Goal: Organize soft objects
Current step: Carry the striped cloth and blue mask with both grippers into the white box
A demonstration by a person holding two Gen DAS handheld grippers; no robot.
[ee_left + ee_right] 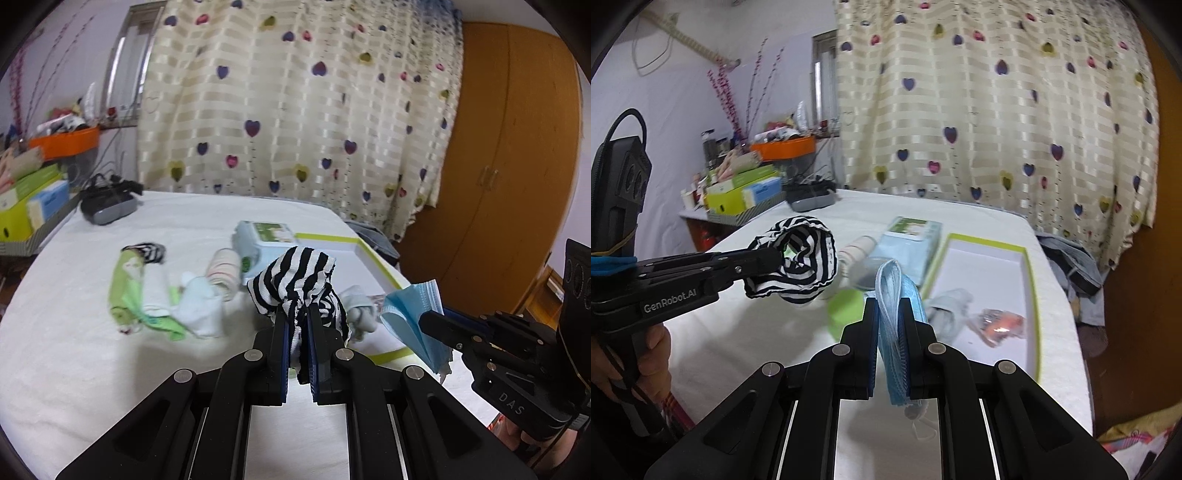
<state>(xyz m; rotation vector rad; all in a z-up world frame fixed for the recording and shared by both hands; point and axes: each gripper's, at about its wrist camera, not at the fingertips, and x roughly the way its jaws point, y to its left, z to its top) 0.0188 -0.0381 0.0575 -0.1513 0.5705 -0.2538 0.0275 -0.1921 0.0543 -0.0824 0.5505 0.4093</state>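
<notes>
My left gripper (297,314) is shut on a black-and-white striped cloth (295,280), held above the white bed (92,369); the cloth also shows in the right wrist view (801,258). My right gripper (889,306) is shut on a blue face mask (895,295), seen at the right of the left wrist view (413,314). A green-rimmed white box lid (1030,295) lies ahead of the right gripper with a grey cloth (947,306) and an orange wrapper (997,323) in it. On the bed lie a green sock (127,291), a white sock (201,306) and a striped pink roll (225,273).
A tissue pack (266,240) lies by the lid. A dark headset (109,203) sits at the bed's far left. Boxes (29,199) and an orange tray (66,142) stand on a side table. A heart-print curtain (295,110) and a wooden wardrobe (498,166) stand behind.
</notes>
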